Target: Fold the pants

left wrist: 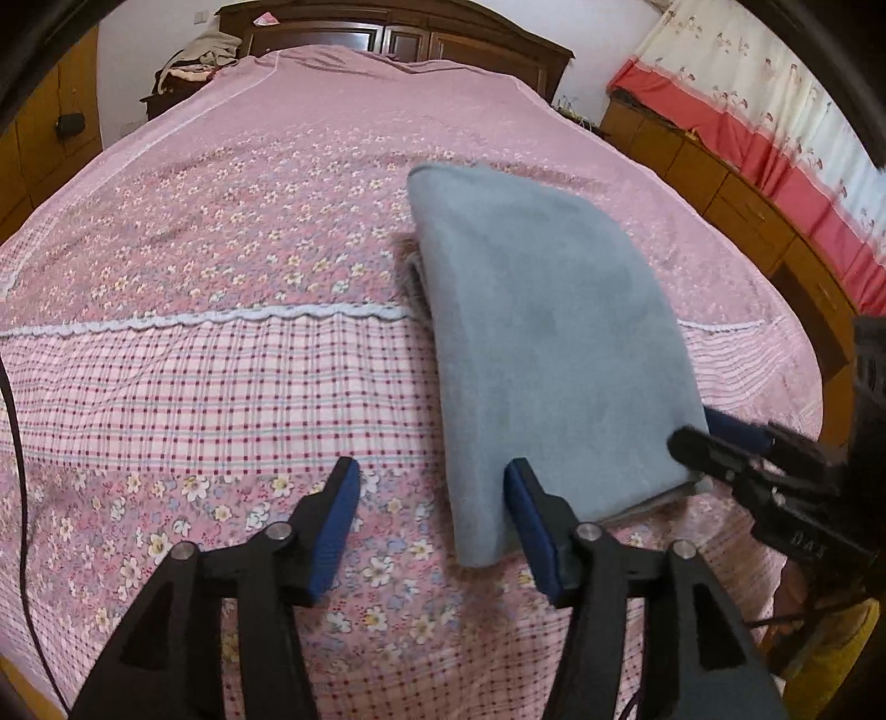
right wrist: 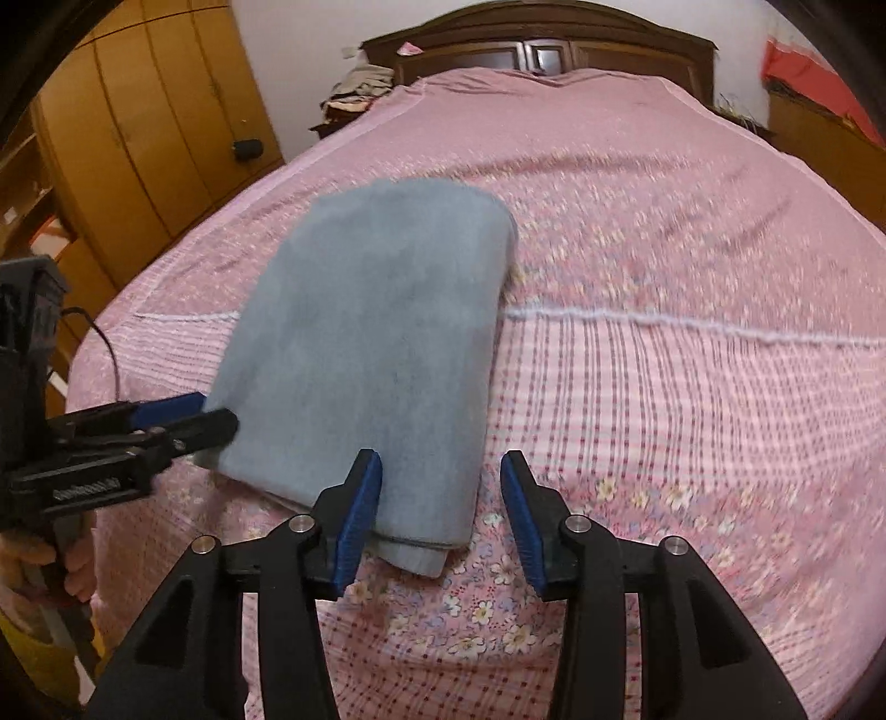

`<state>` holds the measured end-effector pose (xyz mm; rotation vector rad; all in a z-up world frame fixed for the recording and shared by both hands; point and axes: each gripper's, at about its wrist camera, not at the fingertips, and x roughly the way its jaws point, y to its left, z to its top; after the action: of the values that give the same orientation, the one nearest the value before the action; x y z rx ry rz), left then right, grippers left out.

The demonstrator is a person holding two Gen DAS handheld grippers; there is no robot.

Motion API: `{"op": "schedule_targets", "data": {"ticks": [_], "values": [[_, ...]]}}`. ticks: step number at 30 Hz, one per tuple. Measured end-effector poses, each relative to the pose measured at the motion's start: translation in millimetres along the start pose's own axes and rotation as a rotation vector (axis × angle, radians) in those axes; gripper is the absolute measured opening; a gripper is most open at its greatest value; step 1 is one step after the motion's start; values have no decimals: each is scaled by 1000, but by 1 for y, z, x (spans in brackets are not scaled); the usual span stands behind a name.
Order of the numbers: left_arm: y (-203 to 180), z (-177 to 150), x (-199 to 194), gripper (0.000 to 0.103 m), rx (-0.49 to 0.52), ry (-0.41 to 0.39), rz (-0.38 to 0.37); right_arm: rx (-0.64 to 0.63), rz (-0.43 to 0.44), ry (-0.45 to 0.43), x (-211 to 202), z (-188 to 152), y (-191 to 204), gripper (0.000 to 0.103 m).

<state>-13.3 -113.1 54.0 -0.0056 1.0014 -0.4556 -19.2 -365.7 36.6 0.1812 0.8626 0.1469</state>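
The grey-blue pants (left wrist: 554, 332) lie folded into a long rectangle on the bed, the far end rounded. In the left wrist view my left gripper (left wrist: 432, 476) stands open over their near left corner; a strip of cloth shows between the jaws and the pads do not press on it. My right gripper (left wrist: 695, 427) sits at the near right corner. In the right wrist view the pants (right wrist: 376, 332) stretch away, and my right gripper (right wrist: 440, 465) is open with the near right corner between its jaws, untouched. My left gripper (right wrist: 217, 412) rests at the pants' left edge.
The pink floral and checked bedsheet (left wrist: 221, 360) covers the whole bed, with a white lace seam (left wrist: 221, 321) across it. A dark wooden headboard (right wrist: 554, 50) stands at the far end, a clothes pile (right wrist: 354, 88) beside it. A wooden wardrobe (right wrist: 138, 138) is left, low cabinets (left wrist: 720, 188) right.
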Motion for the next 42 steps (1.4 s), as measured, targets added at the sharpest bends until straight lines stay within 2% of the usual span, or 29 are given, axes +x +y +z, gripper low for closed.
{"op": "schedule_targets", "data": {"ticks": [4,10,17,22,26,28,34,37,42], "values": [[10,-6,9,66,-22,-6,-23,23,9,4,9,-3,-5,52],[10,-10,5,68,-29,-24,-18,21,1,-10,6,-2,-7,52],[-1,-24,-17,68,-25,-44,-2,31,-4,-14,-10,-5,-4,55],[-10,-34,-37,67,-31,-66,2,21,-36,-39,-25,-9,-1,63],[-16,-43,-46,68,-44,-47,10,20,-41,-57,-37,-14,0,65],[-18,-48,-48,77,-57,-30,12,19,-41,-67,-44,-18,0,67],[-32,-66,-58,86,-46,-51,90,6,-64,-88,-60,-32,0,76],[-42,-73,-58,89,-12,-55,138,-2,-86,-90,-60,-39,-1,77],[-53,-80,-46,90,-5,-25,162,-6,-123,-67,-50,-46,-7,77]]}}
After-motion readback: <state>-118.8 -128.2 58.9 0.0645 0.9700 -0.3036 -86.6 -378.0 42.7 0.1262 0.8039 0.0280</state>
